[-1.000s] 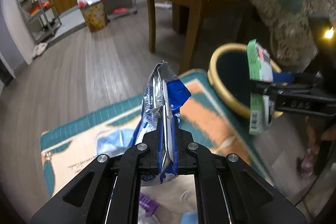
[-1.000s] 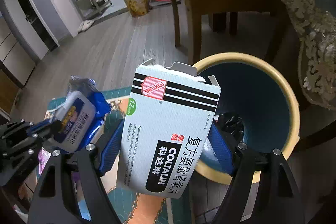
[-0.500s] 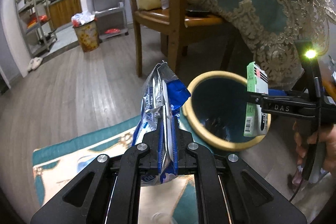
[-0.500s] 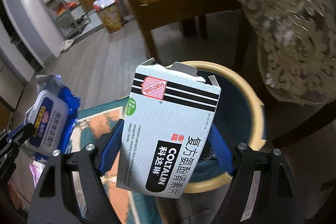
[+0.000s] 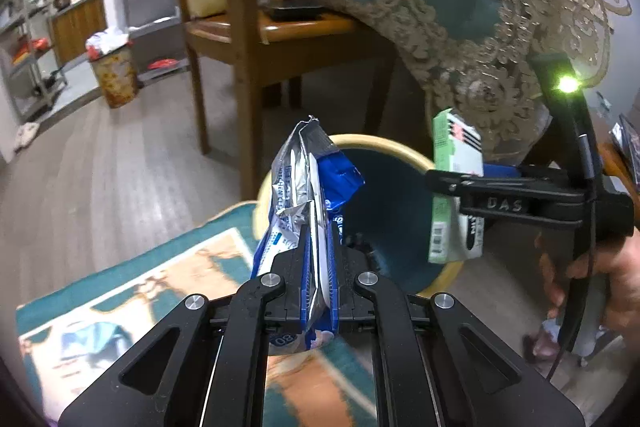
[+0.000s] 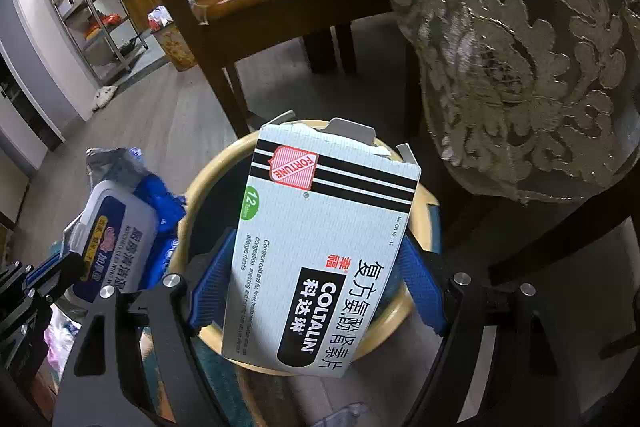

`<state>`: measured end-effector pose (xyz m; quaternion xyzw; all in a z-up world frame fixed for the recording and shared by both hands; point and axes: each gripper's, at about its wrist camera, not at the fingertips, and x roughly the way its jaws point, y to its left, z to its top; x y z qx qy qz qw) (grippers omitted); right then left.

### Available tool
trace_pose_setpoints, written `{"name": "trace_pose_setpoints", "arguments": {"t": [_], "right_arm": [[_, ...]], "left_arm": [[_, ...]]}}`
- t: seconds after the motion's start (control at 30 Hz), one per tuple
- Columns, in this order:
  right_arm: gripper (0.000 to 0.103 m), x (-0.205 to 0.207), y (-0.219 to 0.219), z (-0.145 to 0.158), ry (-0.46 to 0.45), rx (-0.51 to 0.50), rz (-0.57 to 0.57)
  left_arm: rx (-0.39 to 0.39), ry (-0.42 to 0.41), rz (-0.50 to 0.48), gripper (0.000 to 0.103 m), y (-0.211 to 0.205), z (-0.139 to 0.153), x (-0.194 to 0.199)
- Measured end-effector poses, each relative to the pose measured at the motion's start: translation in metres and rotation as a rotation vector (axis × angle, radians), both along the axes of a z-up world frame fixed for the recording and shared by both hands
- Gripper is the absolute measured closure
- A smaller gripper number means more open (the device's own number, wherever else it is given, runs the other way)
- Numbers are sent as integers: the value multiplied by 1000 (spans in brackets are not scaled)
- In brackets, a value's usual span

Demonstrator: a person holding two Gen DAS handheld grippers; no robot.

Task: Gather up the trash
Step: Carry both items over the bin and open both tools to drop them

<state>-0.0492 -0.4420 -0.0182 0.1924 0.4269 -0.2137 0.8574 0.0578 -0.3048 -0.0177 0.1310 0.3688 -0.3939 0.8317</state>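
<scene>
Over the bin (image 6: pixel 208 187), both down-tilted tongs grip trash: left (image 5: pixel 318 267) a wrapper (image 5: pixel 308 195), right (image 6: pixel 316 287) a box (image 6: pixel 320 247).

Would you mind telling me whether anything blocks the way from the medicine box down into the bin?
Nothing visible does. The medicine box, held in the right hand-held gripper, hangs over the open mouth of the bin. The wipes pack in the left hand-held gripper is off to the side.

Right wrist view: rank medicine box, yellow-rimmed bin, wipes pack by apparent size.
1. Medicine box and yellow-rimmed bin: too close to call; the box sits nearer the camera and hides much of the bin.
2. Wipes pack: smallest.
</scene>
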Motion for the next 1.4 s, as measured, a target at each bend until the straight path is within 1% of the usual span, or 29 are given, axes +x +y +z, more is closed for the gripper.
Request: {"name": "trace_pose_setpoints", "arguments": {"t": [0.13, 0.27, 0.5, 0.6, 1.07, 1.23, 1.3, 1.33, 1.4], "right_arm": [[26, -4, -5, -6, 13, 9, -6], [26, -4, -9, -13, 30, 31, -5], [26, 6, -6, -21, 53, 44, 20], [26, 9, -7, -23, 62, 43, 20], [26, 7, -3, -23, 35, 40, 39], [26, 0, -3, -17, -1, 21, 37], [26, -1, -3, -14, -21, 16, 33], [26, -1, -2, -12, -34, 11, 31], [26, -3, -1, -8, -55, -1, 27]], "left_arm": [[8, 3, -14, 94, -18, -10, -3], [8, 30, -11, 94, -28, -21, 0], [22, 49, -5, 94, -37, -36, 3], [41, 40, -4, 94, -40, -41, 3], [51, 40, 23, 94, -39, -45, 10], [51, 27, 33, 90, -36, -42, 10], [46, 19, 39, 86, -35, -40, 10], [45, 15, 44, 82, -34, -39, 11], [38, 16, 51, 81, -31, -38, 12]]}}
